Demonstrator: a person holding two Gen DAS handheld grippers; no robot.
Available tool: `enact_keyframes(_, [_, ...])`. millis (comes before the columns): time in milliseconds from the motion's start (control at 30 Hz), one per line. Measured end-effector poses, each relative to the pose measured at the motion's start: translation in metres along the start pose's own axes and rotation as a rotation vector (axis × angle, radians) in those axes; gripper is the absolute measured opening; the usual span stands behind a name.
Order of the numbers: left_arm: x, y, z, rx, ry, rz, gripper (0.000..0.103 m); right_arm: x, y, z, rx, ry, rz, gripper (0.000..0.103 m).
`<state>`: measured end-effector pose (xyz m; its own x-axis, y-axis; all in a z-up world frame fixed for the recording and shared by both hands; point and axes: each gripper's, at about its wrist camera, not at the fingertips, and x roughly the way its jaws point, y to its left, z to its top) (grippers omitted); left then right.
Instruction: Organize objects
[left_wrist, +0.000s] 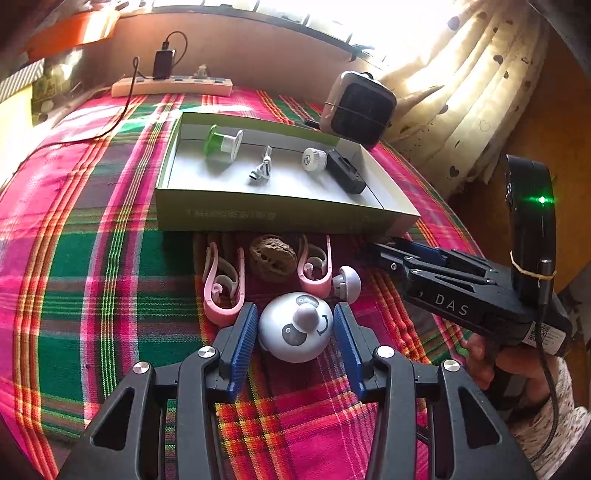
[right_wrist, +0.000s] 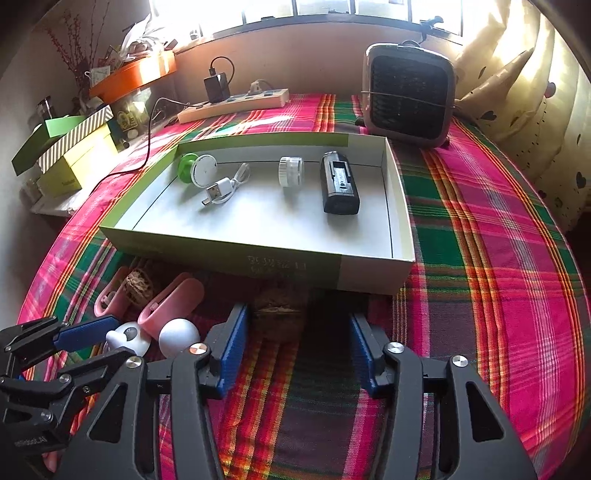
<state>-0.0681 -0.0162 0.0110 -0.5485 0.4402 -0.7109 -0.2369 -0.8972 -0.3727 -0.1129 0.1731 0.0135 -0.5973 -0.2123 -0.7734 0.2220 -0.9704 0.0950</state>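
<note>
The plaid-covered table (right_wrist: 480, 229) carries a shallow open box (right_wrist: 258, 254) across mid-frame, already holding a black battery pack (right_wrist: 340, 184), a USB cable (right_wrist: 221, 188) and a green spool (right_wrist: 192, 168), presumably the sorting destination. Low in the left wrist view, the left gripper (left_wrist: 295, 325) is spread around the white panda toy (left_wrist: 293, 328), pads not yet touching. The right gripper (right_wrist: 299, 350) is spread too, facing a walnut (right_wrist: 279, 306) (likely its next pick).
</note>
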Motion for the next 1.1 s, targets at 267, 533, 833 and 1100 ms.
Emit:
enact_keyframes(267, [0.0,0.004,0.0,-0.042,-0.004,-0.018,0.038,-0.002,-0.002,-0.001,0.004,-0.002,0.005,0.032])
enact_keyframes(533, [-0.002,0.003,-0.001,-0.044,-0.013,-0.004,0.037,-0.005,-0.001,-0.006,-0.006,-0.003,0.019,0.032])
enact_keyframes(833, [-0.004,0.001,0.0,-0.025,-0.026,0.008,0.031,-0.008,-0.001,-0.009,-0.009,-0.003,0.029,0.032])
enact_keyframes(1100, [-0.01,-0.004,0.002,0.008,-0.045,0.001,0.013,-0.009,0.0,-0.01,-0.011,-0.004,0.037,0.032])
